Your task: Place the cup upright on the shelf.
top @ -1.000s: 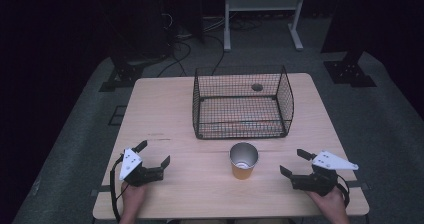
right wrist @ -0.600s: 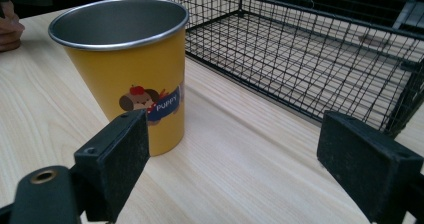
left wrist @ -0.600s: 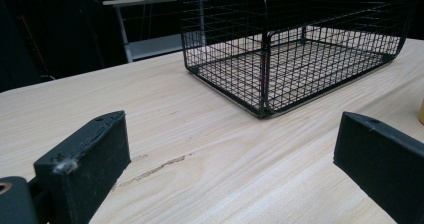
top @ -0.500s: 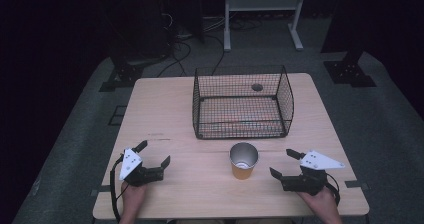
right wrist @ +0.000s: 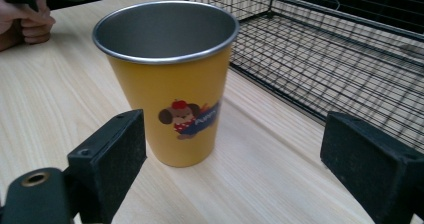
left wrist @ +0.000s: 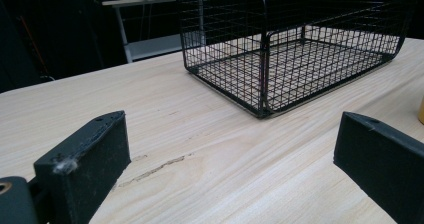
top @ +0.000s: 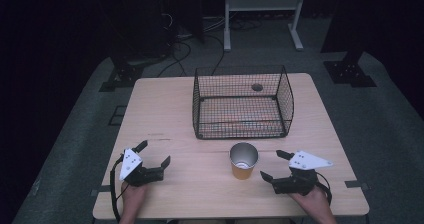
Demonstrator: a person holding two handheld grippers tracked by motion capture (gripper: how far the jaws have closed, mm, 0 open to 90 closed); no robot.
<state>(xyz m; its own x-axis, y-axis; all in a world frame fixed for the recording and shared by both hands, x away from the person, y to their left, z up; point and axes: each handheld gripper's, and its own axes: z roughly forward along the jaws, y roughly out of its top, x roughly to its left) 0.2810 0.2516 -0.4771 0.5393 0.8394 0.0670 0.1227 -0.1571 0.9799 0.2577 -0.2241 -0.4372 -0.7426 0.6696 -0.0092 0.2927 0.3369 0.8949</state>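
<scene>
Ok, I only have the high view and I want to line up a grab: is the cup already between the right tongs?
Observer: Not yet. In the right gripper view the yellow cup stands upright just ahead of the open right tongs, nearer the jaw at that view's left.
Operator: Any marking on its side?
Observer: Yes, a small cartoon print faces the tongs.
Operator: And the left tongs?
Observer: The left tongs are open with nothing between the jaws. They point at a corner of the wire basket, and a thin scratch in the wood lies just ahead of them.
</scene>
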